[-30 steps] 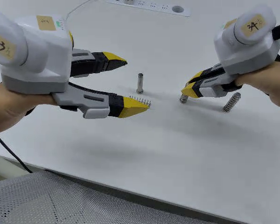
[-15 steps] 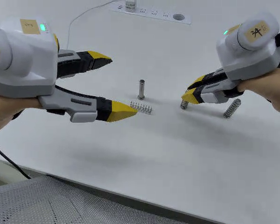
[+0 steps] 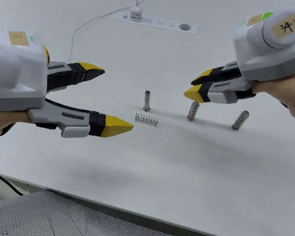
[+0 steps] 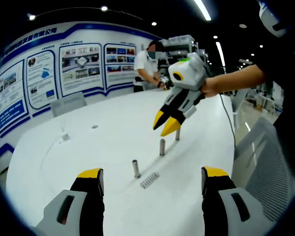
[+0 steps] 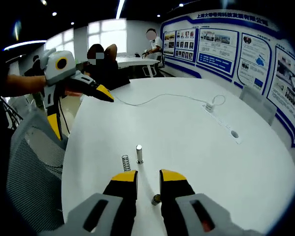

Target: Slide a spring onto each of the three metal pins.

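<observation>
Right gripper (image 3: 189, 87) up off upright spring (image 3: 192, 111)

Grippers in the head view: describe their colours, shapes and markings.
The left gripper and right gripper match: a bulky white housing with a grey underside, and grey-and-black jaws ending in pointed yellow tips. Each housing carries a tan sticker with handwritten marks and a small green light.

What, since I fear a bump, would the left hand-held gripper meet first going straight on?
Probably the loose spring lying on the table, with the bare pin just beyond it; depth is unclear.
</observation>
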A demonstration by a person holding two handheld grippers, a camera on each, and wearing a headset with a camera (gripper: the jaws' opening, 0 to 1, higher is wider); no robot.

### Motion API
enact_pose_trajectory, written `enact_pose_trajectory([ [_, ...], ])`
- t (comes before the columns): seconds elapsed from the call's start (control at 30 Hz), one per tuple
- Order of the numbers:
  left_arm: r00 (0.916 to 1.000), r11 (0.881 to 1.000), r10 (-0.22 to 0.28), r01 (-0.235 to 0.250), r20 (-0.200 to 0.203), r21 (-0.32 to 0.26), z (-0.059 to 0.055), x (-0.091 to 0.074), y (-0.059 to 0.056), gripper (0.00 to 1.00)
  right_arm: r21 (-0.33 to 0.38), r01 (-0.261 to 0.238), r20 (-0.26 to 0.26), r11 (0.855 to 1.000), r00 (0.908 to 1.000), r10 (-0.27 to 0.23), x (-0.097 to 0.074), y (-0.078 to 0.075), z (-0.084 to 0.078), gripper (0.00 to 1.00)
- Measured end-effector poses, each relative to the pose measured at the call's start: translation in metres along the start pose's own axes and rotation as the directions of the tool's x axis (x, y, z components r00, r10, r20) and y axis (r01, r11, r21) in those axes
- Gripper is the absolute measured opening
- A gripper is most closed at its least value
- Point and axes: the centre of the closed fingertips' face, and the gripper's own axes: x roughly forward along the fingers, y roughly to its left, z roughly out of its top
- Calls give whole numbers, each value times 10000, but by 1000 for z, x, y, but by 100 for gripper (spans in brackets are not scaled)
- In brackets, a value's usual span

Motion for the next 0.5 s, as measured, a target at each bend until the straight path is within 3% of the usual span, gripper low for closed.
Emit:
enact_pose_trajectory([
  [0.13,9999,9999,-106,105,-127,-17,-4,-1,-1,85,-268,-471,-136,9985,9988,468,15,16,-3,20],
  [0.5,9994,9995,-77,66,-350,-315,-18,-8,4,90,-618,-1023,-947,9928,9908,962,58,46,-31,20],
])
